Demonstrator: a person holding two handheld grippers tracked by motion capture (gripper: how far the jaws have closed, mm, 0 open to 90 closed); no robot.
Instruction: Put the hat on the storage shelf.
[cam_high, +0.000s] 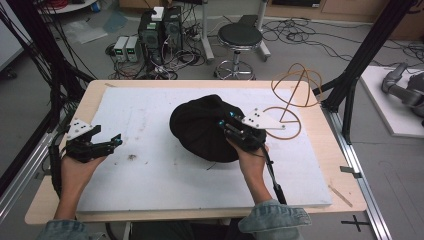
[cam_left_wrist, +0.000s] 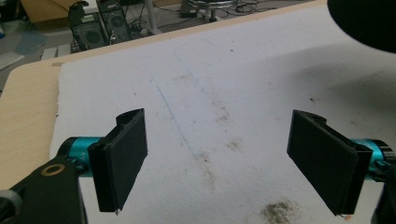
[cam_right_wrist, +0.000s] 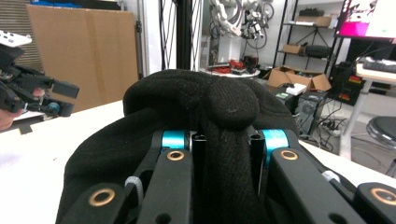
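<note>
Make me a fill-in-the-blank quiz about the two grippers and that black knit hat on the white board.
1. The right gripper is shut on the ____ hat.
2. The left gripper has its jaws ____, with nothing between them.
3. The hat lies on a ____ board.
4. Behind the hat stands an orange ____ frame.

Missing words: black; open; white; wire

No text, label, brand, number or sign can be read in any of the views. The bright pink-and-white monitor screen at the top right of the right gripper view is too blurred to make out any writing.
</note>
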